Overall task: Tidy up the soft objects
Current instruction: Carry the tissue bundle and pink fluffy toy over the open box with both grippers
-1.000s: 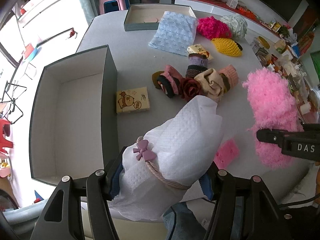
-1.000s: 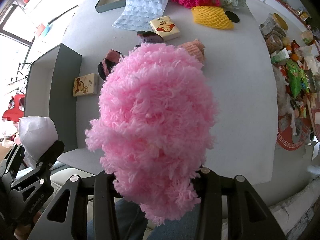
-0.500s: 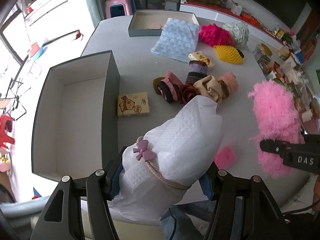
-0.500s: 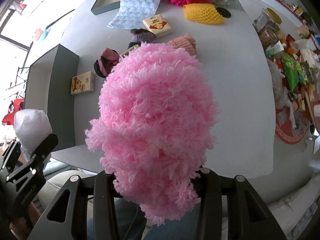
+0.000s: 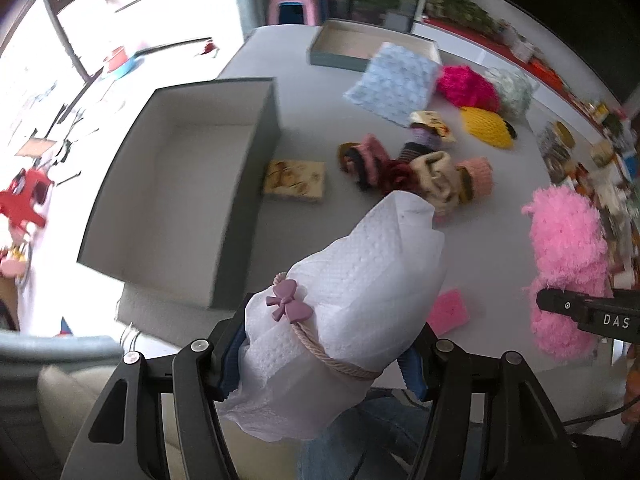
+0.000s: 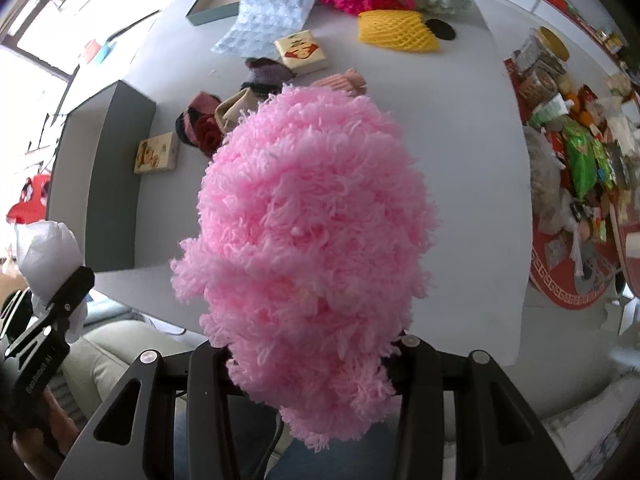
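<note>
My left gripper [image 5: 320,360] is shut on a rolled white cloth bundle [image 5: 360,288] tied with a cord and a purple bow, held above the table's near edge. An open grey box [image 5: 248,200] with a bare white inside stands up and to the left of the bundle. In the right wrist view my right gripper [image 6: 308,360] is shut on a fluffy pink yarn bundle [image 6: 312,216], which hides much of the table; the grey box [image 6: 116,168] lies to its left. The same pink bundle [image 5: 564,248] shows at the right of the left wrist view.
On the grey table lie a heap of rolled socks [image 5: 416,168], a small printed carton [image 5: 294,180], a flat pink sponge [image 5: 448,312], a blue dotted cloth [image 5: 394,84], magenta yarn [image 5: 466,86], a yellow net [image 5: 486,126] and a shallow lid [image 5: 340,60]. Snack clutter [image 6: 580,160] crowds the right.
Both grippers have drifted and risen a little, each keeping its bundle. In the left wrist view the scene has rotated, so the box now looks tilted and farther right.
</note>
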`<action>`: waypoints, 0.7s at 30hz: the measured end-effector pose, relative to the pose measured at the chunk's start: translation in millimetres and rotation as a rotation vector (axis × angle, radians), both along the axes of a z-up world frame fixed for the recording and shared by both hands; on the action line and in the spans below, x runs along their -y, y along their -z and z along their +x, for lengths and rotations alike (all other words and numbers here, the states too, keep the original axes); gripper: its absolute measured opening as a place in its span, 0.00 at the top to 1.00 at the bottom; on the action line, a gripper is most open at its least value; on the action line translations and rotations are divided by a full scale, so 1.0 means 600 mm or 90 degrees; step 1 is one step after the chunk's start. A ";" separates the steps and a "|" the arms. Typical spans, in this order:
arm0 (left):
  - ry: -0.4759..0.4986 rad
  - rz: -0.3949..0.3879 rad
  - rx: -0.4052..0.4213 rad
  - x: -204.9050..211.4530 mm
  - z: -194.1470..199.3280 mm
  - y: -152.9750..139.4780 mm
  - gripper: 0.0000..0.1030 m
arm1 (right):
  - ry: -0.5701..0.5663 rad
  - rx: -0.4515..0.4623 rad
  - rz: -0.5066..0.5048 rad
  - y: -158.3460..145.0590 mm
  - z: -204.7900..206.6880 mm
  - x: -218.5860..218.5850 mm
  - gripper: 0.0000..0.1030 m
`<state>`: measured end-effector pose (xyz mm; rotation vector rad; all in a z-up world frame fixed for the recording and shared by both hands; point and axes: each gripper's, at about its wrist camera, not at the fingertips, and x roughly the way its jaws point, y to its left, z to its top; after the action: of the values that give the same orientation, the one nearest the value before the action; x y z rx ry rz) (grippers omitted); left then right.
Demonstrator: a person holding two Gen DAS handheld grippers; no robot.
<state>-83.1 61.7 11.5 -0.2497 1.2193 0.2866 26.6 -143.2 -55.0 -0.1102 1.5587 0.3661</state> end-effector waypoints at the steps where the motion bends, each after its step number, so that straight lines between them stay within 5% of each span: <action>1: -0.014 0.004 0.000 -0.009 -0.009 -0.003 0.38 | -0.006 -0.002 0.003 0.002 -0.002 -0.004 0.55; 12: -0.113 0.021 0.007 -0.156 -0.043 -0.024 0.38 | -0.060 0.008 0.060 -0.012 -0.001 -0.124 0.55; 21: -0.131 0.009 -0.007 -0.278 -0.030 -0.003 0.38 | -0.138 0.040 0.098 -0.052 0.006 -0.329 0.55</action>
<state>-100.9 228.4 13.1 -0.3618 1.2032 0.4752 30.0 54.0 -24.1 -0.1694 1.4552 0.6457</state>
